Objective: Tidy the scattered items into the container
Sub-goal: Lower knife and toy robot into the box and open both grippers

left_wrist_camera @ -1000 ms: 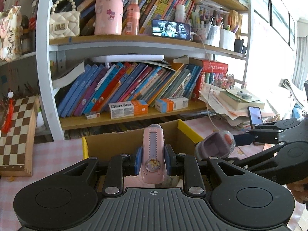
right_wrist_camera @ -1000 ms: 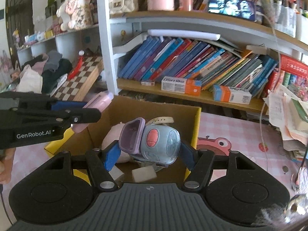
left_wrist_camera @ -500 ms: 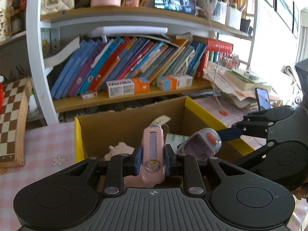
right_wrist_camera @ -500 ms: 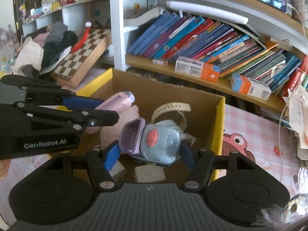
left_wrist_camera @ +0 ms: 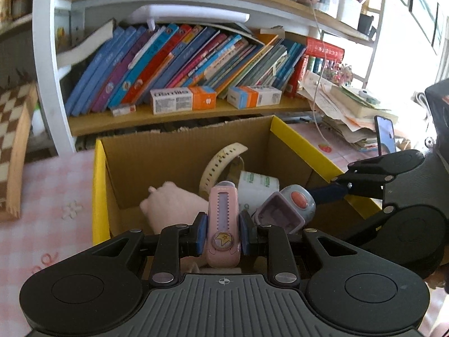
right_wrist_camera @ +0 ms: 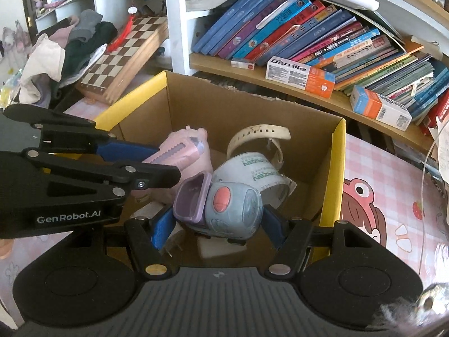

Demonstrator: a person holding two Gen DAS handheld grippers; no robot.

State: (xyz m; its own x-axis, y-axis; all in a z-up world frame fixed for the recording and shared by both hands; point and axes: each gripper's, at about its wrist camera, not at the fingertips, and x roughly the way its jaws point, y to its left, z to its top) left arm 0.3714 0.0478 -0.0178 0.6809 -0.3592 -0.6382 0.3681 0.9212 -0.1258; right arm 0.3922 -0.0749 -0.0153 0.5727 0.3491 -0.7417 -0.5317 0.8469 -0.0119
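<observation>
Over the open brown cardboard box with yellow flaps (left_wrist_camera: 185, 151), both grippers hold things: the left gripper (left_wrist_camera: 223, 231) clamps one pink plastic utility knife (left_wrist_camera: 223, 224), the right gripper (right_wrist_camera: 217, 220) pinches one blue-and-purple rounded toy (right_wrist_camera: 224, 206). Below lie one tape roll (right_wrist_camera: 252, 168), one cream strap (right_wrist_camera: 259, 134), one pink plush (left_wrist_camera: 174, 207).

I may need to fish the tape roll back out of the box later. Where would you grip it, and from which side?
Judging by its pose, come from above: the tape roll lies tilted in the cardboard box, its open core facing up. Put one finger inside the core and one outside, pinching the upper wall, the side away from the white strap.
</observation>
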